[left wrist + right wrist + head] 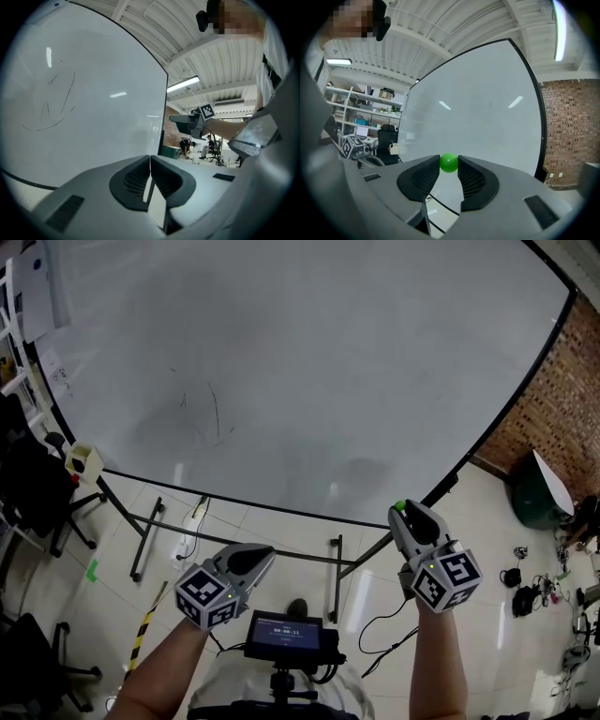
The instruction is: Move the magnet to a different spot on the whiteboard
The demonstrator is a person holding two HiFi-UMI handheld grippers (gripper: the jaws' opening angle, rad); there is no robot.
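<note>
Looks steeply down on a large whiteboard (309, 362) on a metal stand (141, 540), almost blank but for faint marker strokes (211, 413) left of centre. Two hand-held grippers low in the view, one on each forearm, both aimed towards the board's lower edge.

Right gripper (404, 510): jaws parted only by the width of a small green ball-shaped magnet (449, 162), pressing it from both sides at the very tips. Pinched that far forward, probably, to leave its front free to meet the board ahead of the jaws. Sits near the board's lower right, close to the black frame (487, 432). Seemingly lifted off the surface rather than stuck to it, though the gap itself is hard to judge from these angles.

Left gripper (150, 164): jaws shut flat against each other, nothing between them. Hangs lower and further left, below the board's bottom edge, well apart from the magnet — likely parked out of the way, this being a one-handed job.

Judged against the task: magnet in hand, not yet set down anywhere new; plenty of bare white board ahead. Next calls for pressing the ball onto a fresh spot, then easing the jaws apart without dragging it along.
</note>
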